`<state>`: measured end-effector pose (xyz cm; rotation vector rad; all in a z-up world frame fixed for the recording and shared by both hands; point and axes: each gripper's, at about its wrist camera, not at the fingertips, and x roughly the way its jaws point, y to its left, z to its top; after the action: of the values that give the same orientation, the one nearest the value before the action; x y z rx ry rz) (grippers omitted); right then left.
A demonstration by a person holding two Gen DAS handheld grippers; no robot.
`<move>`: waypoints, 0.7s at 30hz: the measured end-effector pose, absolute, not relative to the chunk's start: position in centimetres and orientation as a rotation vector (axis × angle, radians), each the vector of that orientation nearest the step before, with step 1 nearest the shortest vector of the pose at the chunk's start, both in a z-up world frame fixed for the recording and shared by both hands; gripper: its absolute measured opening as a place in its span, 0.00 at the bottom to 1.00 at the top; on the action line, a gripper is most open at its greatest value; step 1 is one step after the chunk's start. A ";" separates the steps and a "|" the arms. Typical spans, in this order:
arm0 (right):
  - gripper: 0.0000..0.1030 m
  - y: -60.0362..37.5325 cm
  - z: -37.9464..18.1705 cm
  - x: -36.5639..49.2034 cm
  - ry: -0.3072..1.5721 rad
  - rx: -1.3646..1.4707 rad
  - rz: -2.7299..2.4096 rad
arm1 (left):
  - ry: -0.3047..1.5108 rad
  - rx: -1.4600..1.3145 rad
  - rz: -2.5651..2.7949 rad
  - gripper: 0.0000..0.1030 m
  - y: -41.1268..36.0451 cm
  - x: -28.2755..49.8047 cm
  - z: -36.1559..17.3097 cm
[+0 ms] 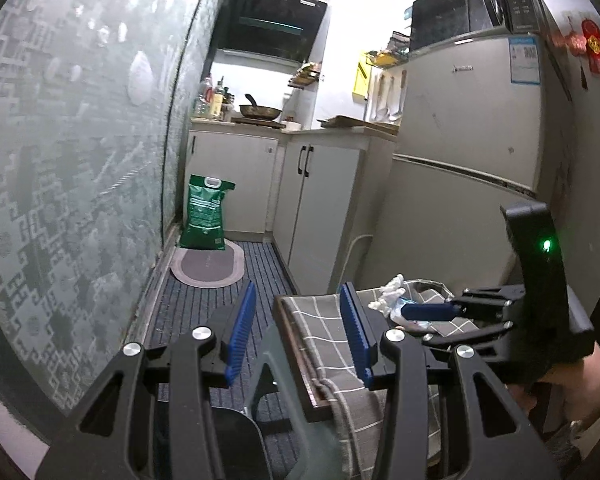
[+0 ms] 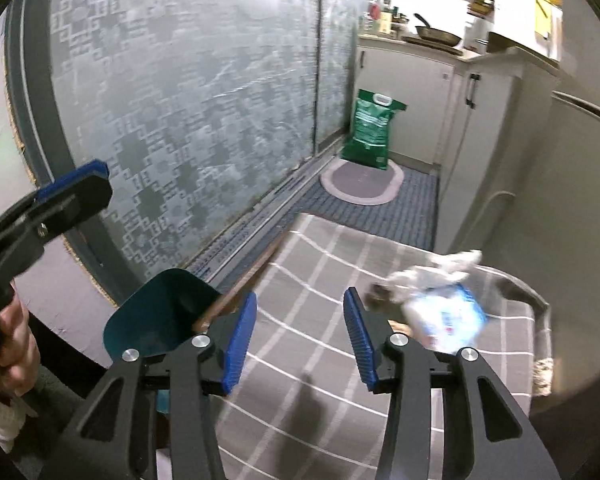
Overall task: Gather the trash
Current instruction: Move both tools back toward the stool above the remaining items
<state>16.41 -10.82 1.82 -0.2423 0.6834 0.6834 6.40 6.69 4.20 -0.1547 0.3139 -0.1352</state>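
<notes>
A pile of trash lies on a table covered with a grey checked cloth (image 2: 300, 288): crumpled white tissue (image 2: 432, 272) and a white-and-blue plastic wrapper (image 2: 448, 316). In the left wrist view the tissue (image 1: 390, 292) lies at the table's far end. My right gripper (image 2: 300, 332) is open and empty, with the trash just right of its right finger. It also shows in the left wrist view (image 1: 428, 318), beside the trash. My left gripper (image 1: 298, 332) is open and empty over the table's left edge, and one of its fingers (image 2: 74, 186) shows in the right wrist view.
A teal chair back (image 2: 156, 316) stands at the table's left edge. A frosted patterned glass door (image 1: 68, 160) runs along the left. A fridge (image 1: 468, 148) stands right of the table. Beyond are kitchen cabinets (image 1: 320, 200), a green bag (image 1: 204, 212) and an oval mat (image 1: 208, 266).
</notes>
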 end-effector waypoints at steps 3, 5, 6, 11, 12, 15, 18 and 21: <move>0.41 -12.2 1.8 16.8 0.686 -0.231 0.661 | 0.320 -0.148 -0.150 0.44 5.8 6.9 4.1; 0.40 -13.1 1.7 17.0 0.691 -0.224 0.643 | 0.331 -0.147 -0.162 0.44 5.3 7.2 3.9; 0.40 -13.5 1.6 17.2 0.695 -0.219 0.635 | 0.337 -0.148 -0.167 0.44 5.0 7.4 3.8; 0.38 -15.8 1.4 18.0 0.707 -0.200 0.603 | 0.364 -0.153 -0.192 0.43 3.8 8.7 3.4; 0.38 -16.1 1.4 18.0 0.708 -0.196 0.597 | 0.369 -0.154 -0.198 0.43 3.5 8.9 3.3; 0.38 -17.2 1.4 18.2 0.709 -0.184 0.581 | 0.388 -0.149 -0.213 0.43 2.5 9.6 3.0; 0.38 -18.4 1.4 18.4 0.711 -0.171 0.567 | 0.411 -0.143 -0.229 0.42 1.5 10.5 2.4; 0.38 -19.4 1.6 18.8 0.715 -0.158 0.559 | 0.436 -0.146 -0.244 0.41 0.6 11.5 1.9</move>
<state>18.75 -19.43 1.58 -0.1578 0.7151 0.5591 11.45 0.60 1.93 -0.1460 0.4356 -0.2441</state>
